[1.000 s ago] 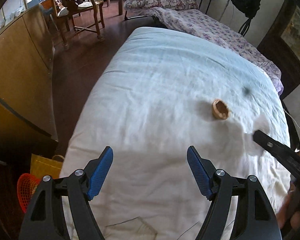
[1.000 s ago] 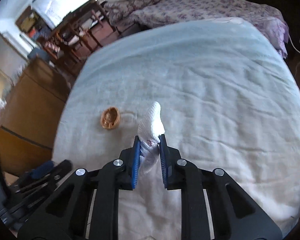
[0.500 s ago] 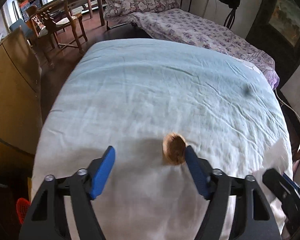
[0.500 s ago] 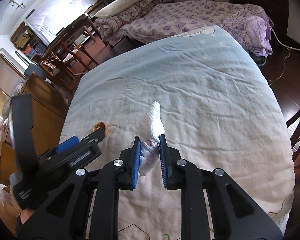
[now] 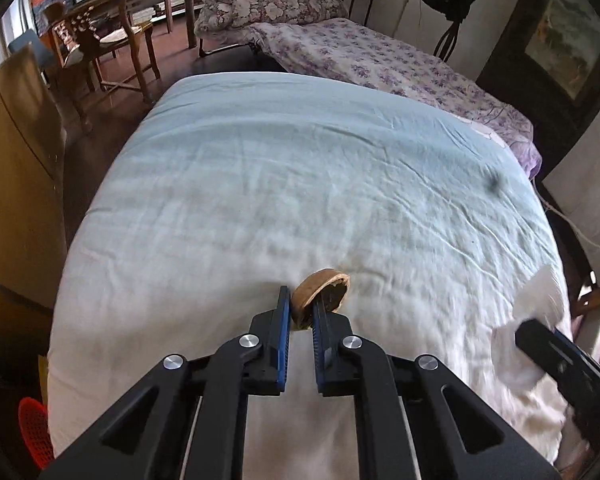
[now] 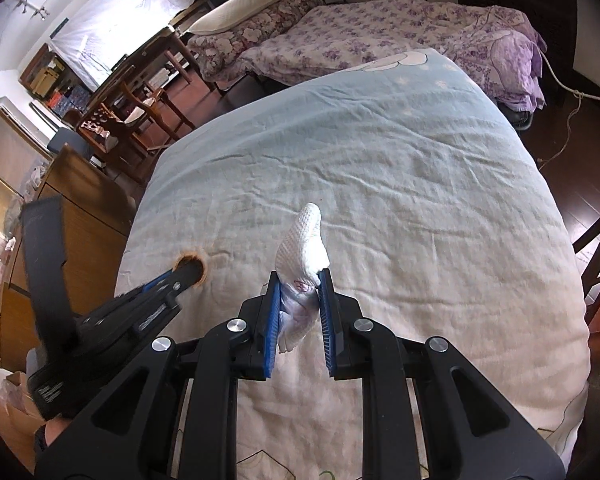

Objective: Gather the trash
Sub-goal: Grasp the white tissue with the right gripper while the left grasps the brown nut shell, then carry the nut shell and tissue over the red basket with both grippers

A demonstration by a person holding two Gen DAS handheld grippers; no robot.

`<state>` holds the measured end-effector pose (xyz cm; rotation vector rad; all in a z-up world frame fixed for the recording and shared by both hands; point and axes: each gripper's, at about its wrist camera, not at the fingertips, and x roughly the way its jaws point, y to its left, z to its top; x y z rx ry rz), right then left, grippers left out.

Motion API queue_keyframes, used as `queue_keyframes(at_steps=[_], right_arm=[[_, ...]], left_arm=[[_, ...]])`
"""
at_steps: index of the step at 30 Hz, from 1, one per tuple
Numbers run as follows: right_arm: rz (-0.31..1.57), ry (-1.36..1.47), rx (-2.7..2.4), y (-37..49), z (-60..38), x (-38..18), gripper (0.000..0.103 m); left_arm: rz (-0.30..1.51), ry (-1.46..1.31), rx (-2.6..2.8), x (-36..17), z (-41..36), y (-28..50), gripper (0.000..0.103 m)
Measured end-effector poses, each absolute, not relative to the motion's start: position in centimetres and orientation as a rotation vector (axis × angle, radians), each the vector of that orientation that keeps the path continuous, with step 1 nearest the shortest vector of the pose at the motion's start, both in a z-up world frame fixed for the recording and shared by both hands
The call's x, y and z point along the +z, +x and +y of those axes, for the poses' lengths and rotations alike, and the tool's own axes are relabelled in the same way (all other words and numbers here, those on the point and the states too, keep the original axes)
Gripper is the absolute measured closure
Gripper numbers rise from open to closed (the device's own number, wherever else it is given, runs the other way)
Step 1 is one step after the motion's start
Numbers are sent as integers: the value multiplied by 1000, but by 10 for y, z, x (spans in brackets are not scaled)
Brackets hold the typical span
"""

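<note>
A brown round peel or shell (image 5: 320,294) lies on the pale blue bedspread (image 5: 300,168). My left gripper (image 5: 300,304) is shut on its near edge, low on the bed. In the right wrist view the left gripper (image 6: 180,280) covers most of the peel (image 6: 188,258). My right gripper (image 6: 300,284) is shut on a crumpled white tissue (image 6: 304,240) and holds it above the bed. The tissue also shows at the right of the left wrist view (image 5: 538,300).
A second bed with a purple floral cover (image 5: 380,60) stands behind. A wooden cabinet (image 5: 16,160) lines the left side. Wooden chairs and a table (image 5: 112,36) stand at the back left. A red mesh basket (image 5: 34,426) sits on the floor at lower left.
My left gripper moved right to the brown peel and closed on it. My right gripper kept hold of the tissue and drew back a little.
</note>
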<state>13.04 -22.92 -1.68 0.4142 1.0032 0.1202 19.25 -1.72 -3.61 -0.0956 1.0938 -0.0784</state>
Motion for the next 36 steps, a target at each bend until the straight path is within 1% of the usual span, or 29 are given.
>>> queue_keyframes(at_steps=[10,21,24,28,36], right_arm=[[1014,402,153,118,-213,-19,83],[1049,352,307,70,-161,-15,83],[1070,340,369,59,-140,-11,83],[1091,318,458,47,-109,-3,83],[1117,153,692,17,-1,23,83]], left_arm=[[1090,-198,-54,-21,26,147,93],[1070,-283,-25,-6,81,71,93],[1066,-333,4,0,105,54,93],[1016,-309,77,14,129,29,93],[997,-376,242,17,210,-21,93]])
